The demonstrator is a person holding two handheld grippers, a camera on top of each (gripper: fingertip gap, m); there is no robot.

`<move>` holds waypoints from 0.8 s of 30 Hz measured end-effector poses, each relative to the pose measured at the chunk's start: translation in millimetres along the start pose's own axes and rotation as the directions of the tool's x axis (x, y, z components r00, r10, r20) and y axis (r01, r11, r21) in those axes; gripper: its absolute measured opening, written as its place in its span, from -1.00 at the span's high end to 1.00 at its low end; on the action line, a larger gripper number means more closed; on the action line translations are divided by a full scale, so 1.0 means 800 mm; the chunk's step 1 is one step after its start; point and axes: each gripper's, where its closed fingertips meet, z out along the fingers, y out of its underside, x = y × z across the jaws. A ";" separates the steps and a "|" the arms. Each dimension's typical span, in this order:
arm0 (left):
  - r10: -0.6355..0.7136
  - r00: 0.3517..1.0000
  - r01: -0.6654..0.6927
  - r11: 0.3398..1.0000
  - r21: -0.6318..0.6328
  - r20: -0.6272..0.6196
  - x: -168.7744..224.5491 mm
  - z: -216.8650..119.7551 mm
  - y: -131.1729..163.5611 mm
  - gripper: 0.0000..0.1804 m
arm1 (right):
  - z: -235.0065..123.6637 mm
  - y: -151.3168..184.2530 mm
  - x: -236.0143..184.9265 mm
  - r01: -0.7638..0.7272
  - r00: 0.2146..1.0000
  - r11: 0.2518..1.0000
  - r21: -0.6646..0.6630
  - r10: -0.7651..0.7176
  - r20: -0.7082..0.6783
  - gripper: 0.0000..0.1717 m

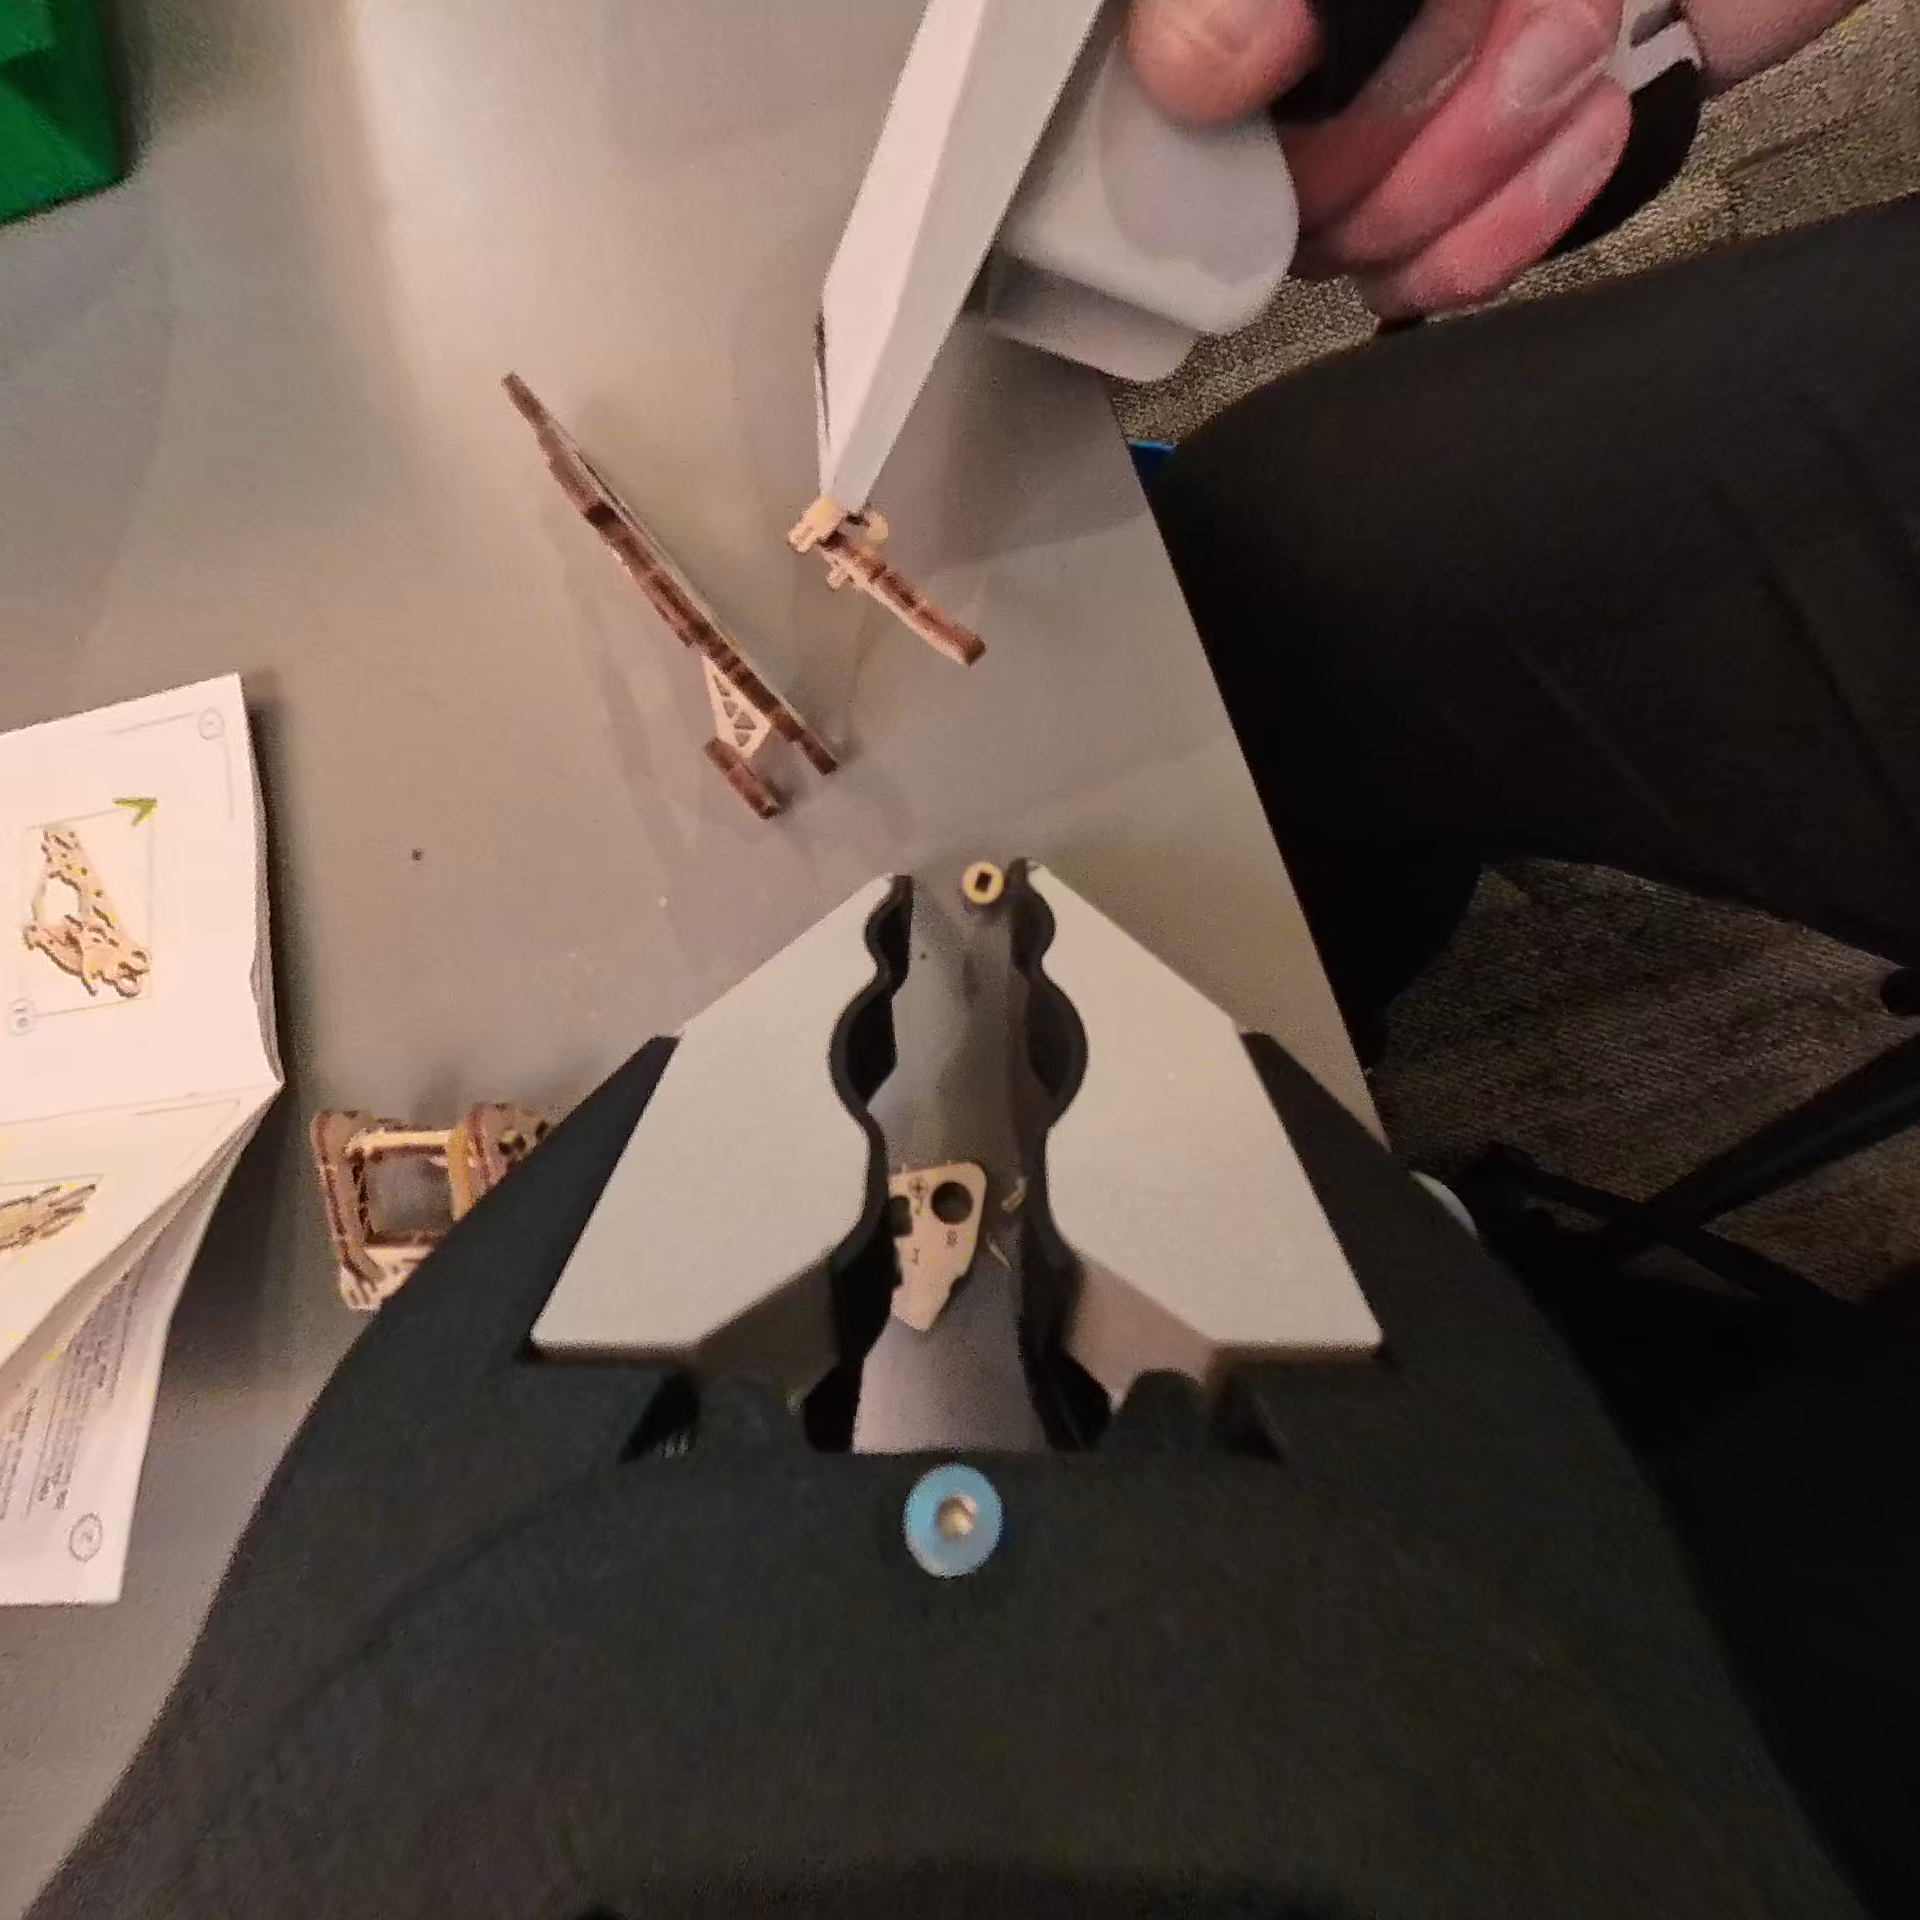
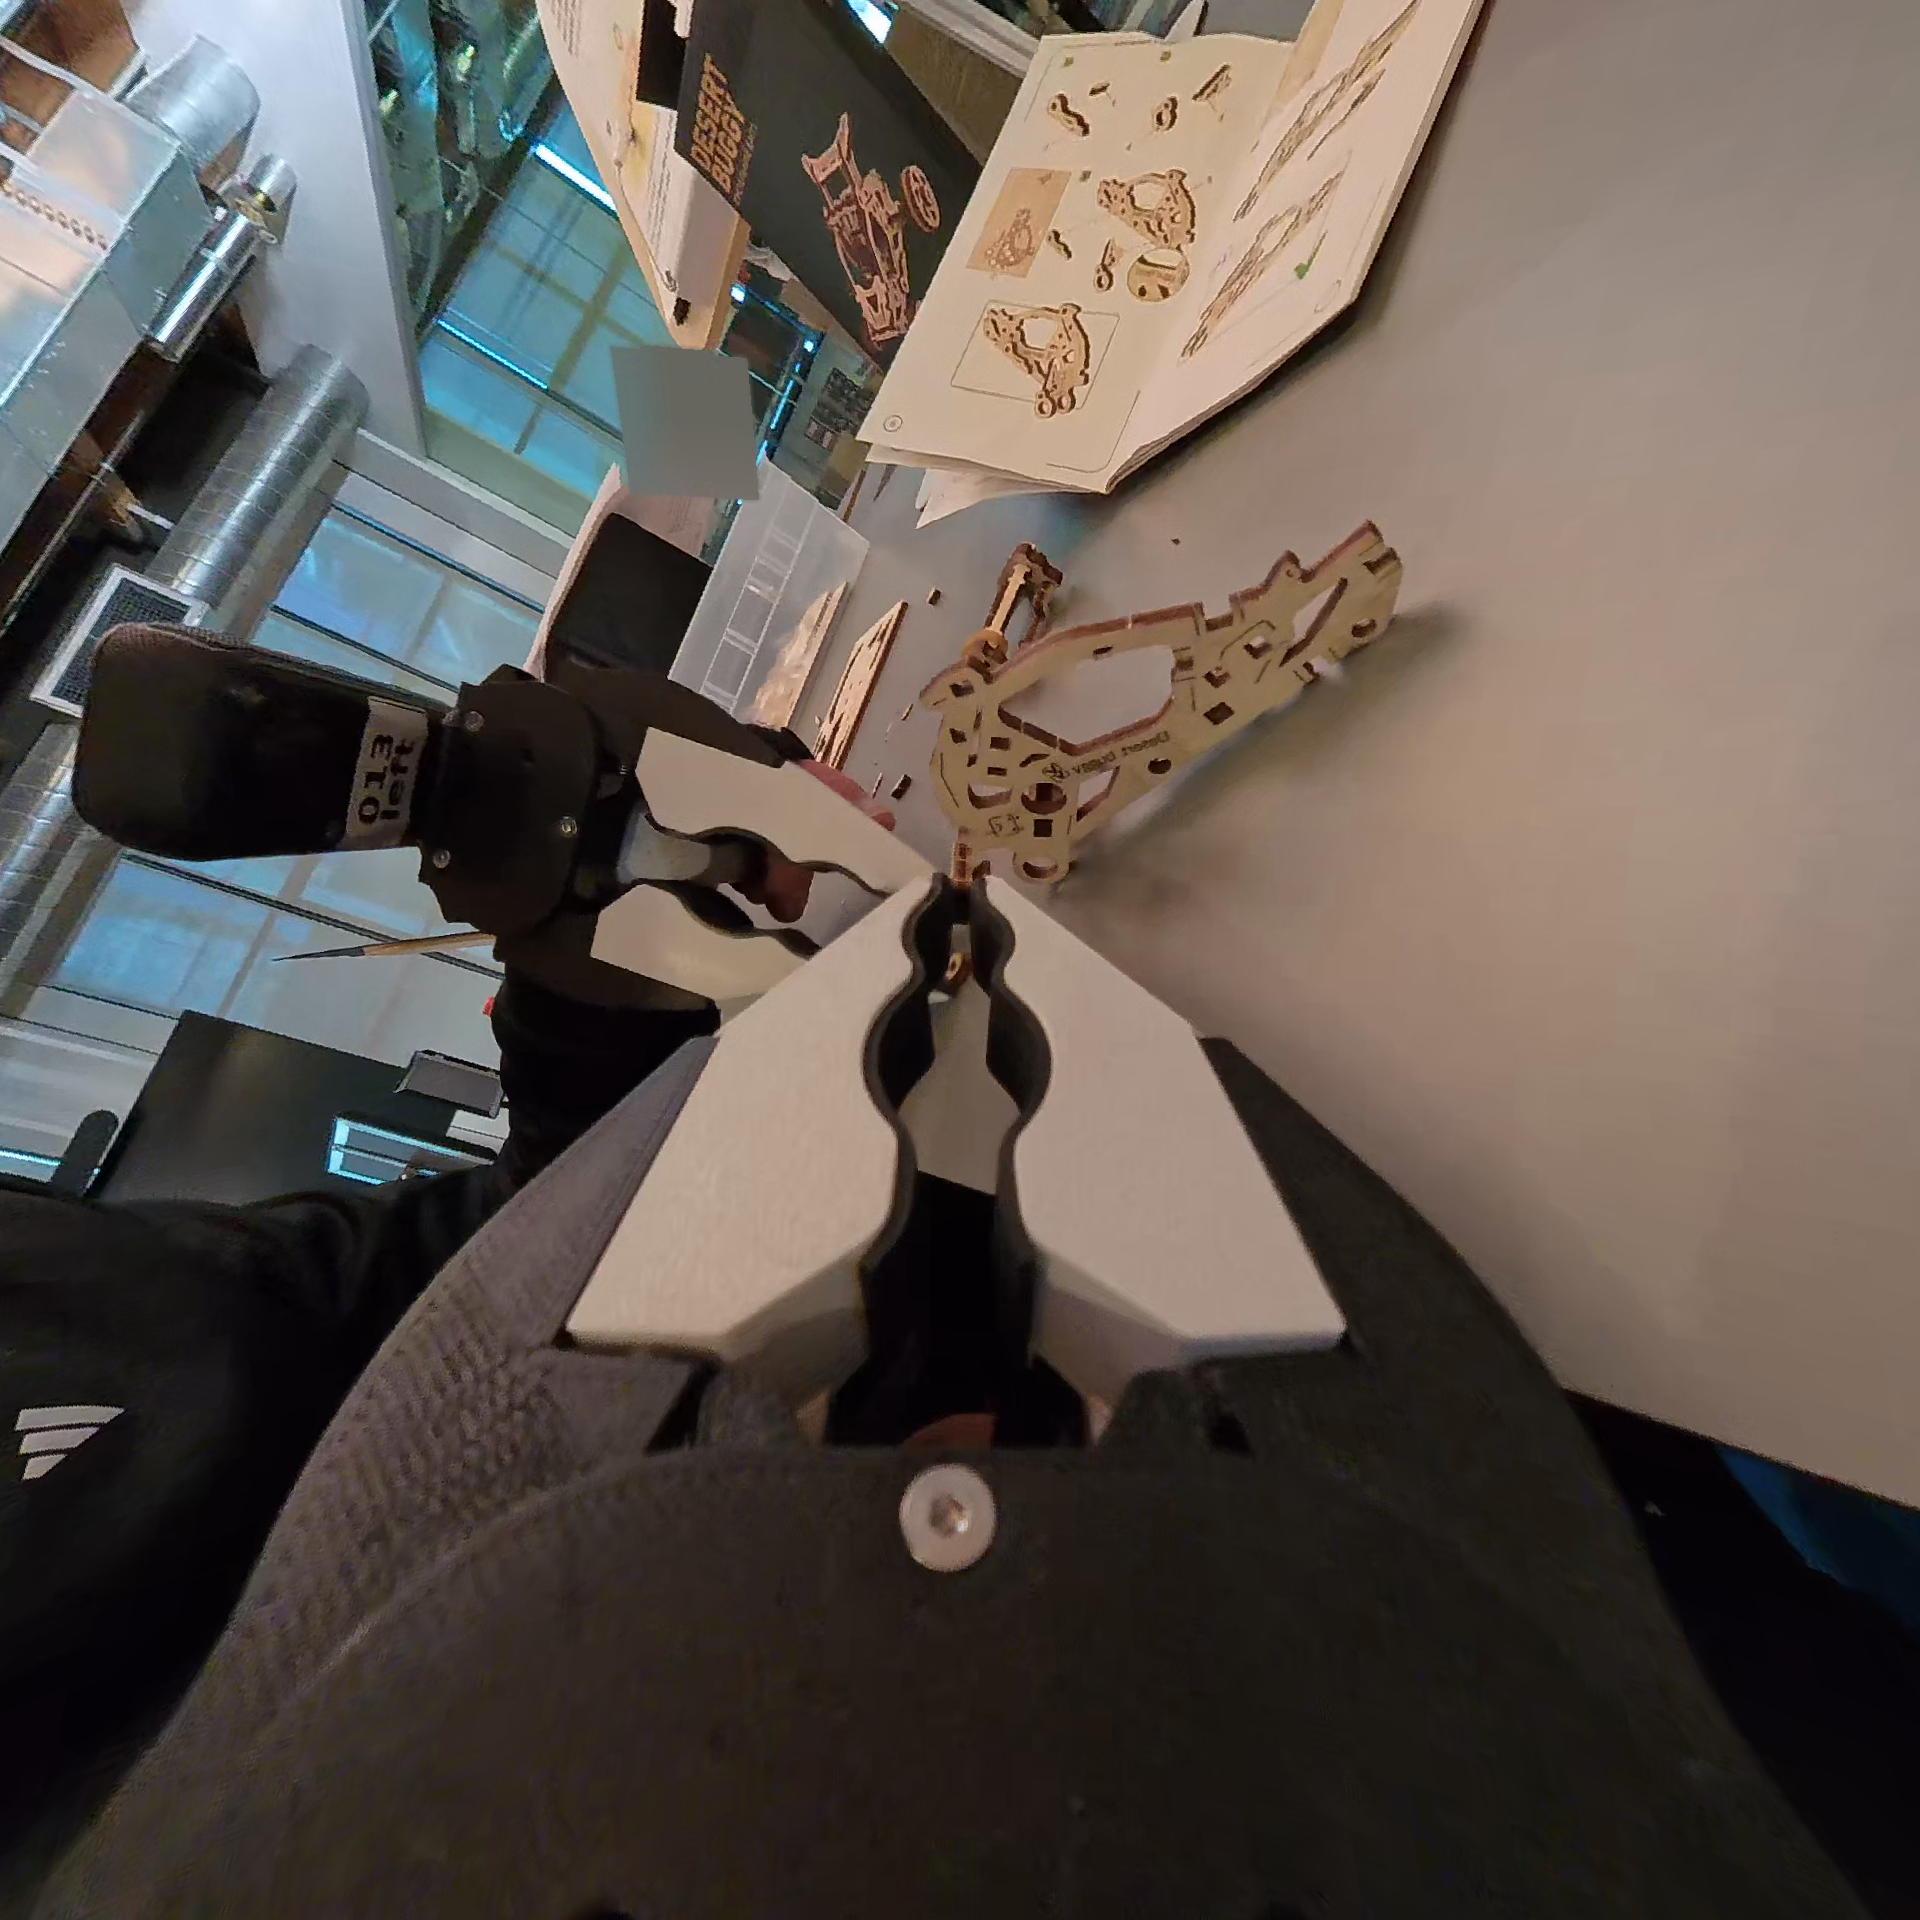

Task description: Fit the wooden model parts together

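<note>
Small strut in the gripper, frame waiting on the counter

Left to right: booklet (image 1: 125, 935), side frame (image 1: 675, 603) propped on the counter (image 1: 416, 520), left gripper (image 1: 961, 883) open over a tiny ring (image 1: 982, 883), empty. Right gripper (image 1: 842, 520) pinches a small wooden strut (image 1: 894, 592). Looks like the next move is lining that strut up with a frame slot.

frame panel (image 1: 665, 592) on table (image 1: 416, 416), booklet (image 1: 125, 935) left, ring (image 1: 982, 883) near
</note>
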 end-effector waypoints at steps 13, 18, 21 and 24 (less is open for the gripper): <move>-0.089 0.996 0.092 0.988 0.121 -0.031 -0.005 -0.006 -0.018 0.94 | -0.009 -0.004 -0.017 0.093 0.991 0.994 0.052 -0.098 0.094 0.99; -0.226 0.946 0.318 0.796 0.514 -0.234 -0.020 -0.068 -0.076 0.94 | -0.008 -0.020 -0.057 0.255 0.953 0.958 0.131 -0.272 0.133 0.99; -0.264 0.879 0.469 0.626 0.623 -0.397 -0.032 -0.099 -0.090 0.95 | -0.004 -0.031 -0.089 0.356 0.912 0.918 0.173 -0.382 0.151 0.99; -0.242 0.796 0.598 0.458 0.658 -0.556 -0.039 -0.124 -0.099 0.95 | 0.004 -0.040 -0.116 0.455 0.867 0.871 0.187 -0.481 0.131 0.99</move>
